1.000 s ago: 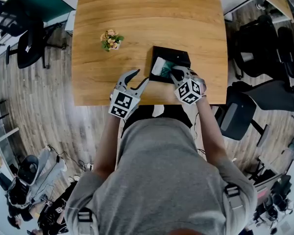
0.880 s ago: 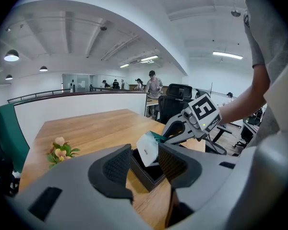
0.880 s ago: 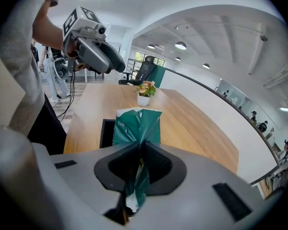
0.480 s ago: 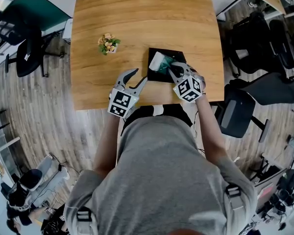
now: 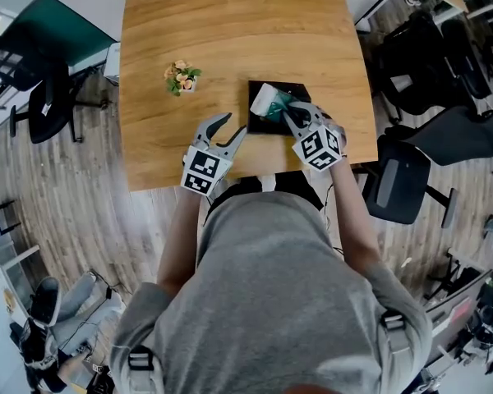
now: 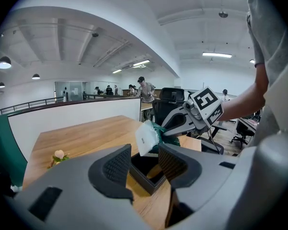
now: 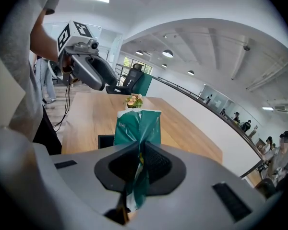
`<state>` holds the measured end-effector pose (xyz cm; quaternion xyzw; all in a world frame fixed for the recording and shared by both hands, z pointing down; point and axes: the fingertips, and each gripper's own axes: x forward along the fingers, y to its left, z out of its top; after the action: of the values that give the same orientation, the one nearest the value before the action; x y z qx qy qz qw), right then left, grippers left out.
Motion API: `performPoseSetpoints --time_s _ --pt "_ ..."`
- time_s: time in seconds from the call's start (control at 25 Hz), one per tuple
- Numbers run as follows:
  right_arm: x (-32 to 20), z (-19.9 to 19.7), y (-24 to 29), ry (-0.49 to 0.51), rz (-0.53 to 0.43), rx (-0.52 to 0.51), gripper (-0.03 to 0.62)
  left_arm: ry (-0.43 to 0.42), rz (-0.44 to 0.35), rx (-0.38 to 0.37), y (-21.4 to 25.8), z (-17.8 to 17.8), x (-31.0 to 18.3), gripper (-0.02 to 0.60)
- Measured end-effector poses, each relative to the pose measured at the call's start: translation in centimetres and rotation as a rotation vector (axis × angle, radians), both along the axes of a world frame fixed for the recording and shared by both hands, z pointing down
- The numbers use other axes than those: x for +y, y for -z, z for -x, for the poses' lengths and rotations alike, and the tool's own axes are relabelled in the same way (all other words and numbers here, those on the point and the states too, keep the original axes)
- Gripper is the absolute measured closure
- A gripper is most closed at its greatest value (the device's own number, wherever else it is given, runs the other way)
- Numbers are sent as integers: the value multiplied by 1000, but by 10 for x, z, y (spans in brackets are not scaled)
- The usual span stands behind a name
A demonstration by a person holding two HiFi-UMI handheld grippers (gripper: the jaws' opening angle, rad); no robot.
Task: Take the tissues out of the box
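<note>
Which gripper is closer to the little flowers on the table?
Left. The left gripper, open and empty, is just right of the flowers and closer to the person. The right gripper is farther right, over the black box, gripping the green tissue pack.

Tissue pack (image 5: 272, 105) is green (white end), box (image 5: 296, 88) black

tissue pack (image 5: 269, 103) raised slightly, higher above box (image 5: 302, 91)
</note>
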<state>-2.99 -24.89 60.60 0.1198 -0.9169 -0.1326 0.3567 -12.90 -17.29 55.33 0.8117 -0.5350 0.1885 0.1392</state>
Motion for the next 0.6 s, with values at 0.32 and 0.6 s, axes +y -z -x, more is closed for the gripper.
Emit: performPoseSetpoints --time_s 0.32,0.6 --pt "10 -8 6 -40 -21 4 560 -36 -19 -7 5 -1 8 391" --pt "10 -23 15 -85 -44 10 562 -52 -26 -8 6 -2 11 391"
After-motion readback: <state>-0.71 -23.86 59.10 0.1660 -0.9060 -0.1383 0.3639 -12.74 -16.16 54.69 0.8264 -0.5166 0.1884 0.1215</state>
